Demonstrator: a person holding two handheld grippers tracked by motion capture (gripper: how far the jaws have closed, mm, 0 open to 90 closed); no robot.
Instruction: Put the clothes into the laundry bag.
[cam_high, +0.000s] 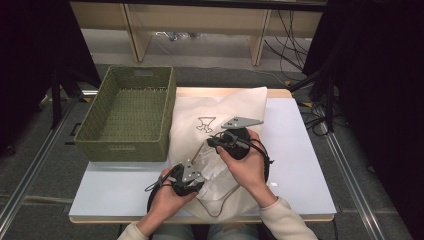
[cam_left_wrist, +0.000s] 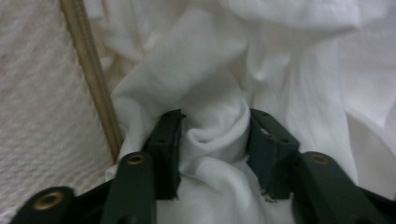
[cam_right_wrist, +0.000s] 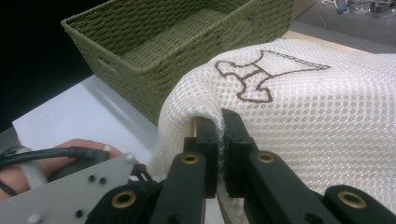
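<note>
We see one white mesh laundry bag (cam_high: 220, 115) on the table beside one green woven basket (cam_high: 127, 112), right gripper (cam_right_wrist: 219, 126) clamped on its rim, left gripper (cam_left_wrist: 212, 140) pinching one white cloth (cam_left_wrist: 210, 93) inside.

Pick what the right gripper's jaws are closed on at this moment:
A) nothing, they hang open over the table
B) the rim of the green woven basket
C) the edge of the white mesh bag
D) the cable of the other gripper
C: in the right gripper view the right gripper has its jaws pinched together on the folded edge of the mesh bag, while the basket stands apart behind it.
</note>
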